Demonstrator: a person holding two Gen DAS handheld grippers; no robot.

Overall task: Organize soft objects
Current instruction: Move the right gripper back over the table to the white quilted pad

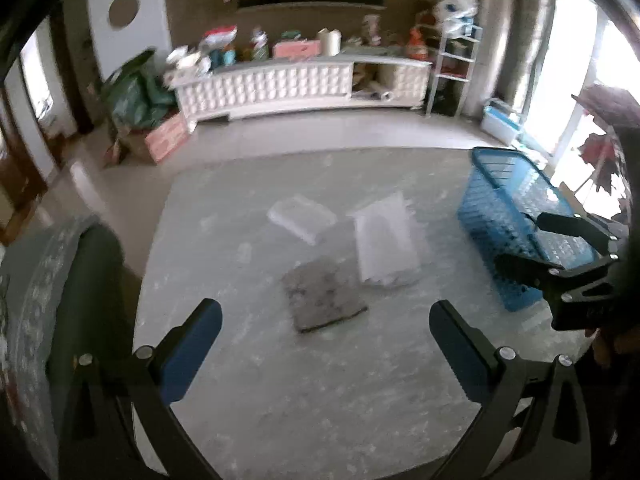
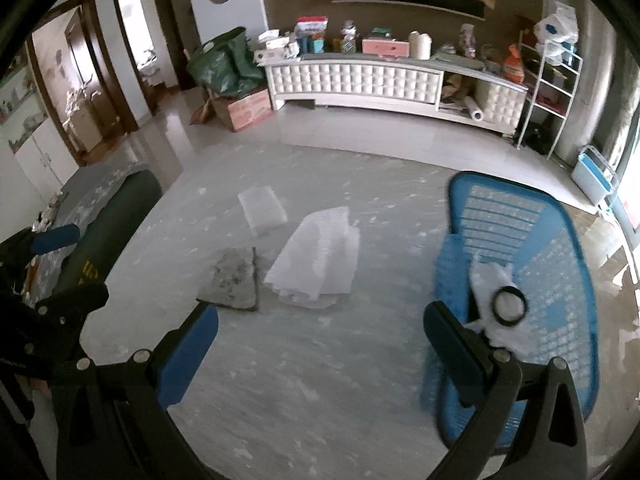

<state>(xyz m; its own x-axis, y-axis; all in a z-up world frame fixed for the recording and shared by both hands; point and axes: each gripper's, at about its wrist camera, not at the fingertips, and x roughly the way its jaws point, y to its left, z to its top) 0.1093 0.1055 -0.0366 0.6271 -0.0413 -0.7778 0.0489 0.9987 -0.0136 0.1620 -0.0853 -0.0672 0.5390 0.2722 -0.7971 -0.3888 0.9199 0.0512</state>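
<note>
Three soft pieces lie on the grey table (image 1: 304, 380): a grey pad (image 1: 322, 294) (image 2: 231, 280), a large white foam piece (image 1: 386, 242) (image 2: 316, 258) and a smaller white foam piece (image 1: 302, 218) (image 2: 262, 208). A blue slatted basket (image 1: 516, 216) (image 2: 560, 248) stands at the table's right and holds a white soft item with a black ring (image 2: 500, 304). My left gripper (image 1: 324, 348) is open and empty, just short of the grey pad. My right gripper (image 2: 320, 356) is open and empty beside the basket; it also shows in the left wrist view (image 1: 532, 240).
A dark green rounded object (image 2: 116, 224) sits at the table's left edge. Beyond the table are a white TV cabinet (image 2: 360, 80) with clutter, a green bag (image 2: 224, 64), a cardboard box (image 2: 248, 110) and a white rack (image 2: 552, 92).
</note>
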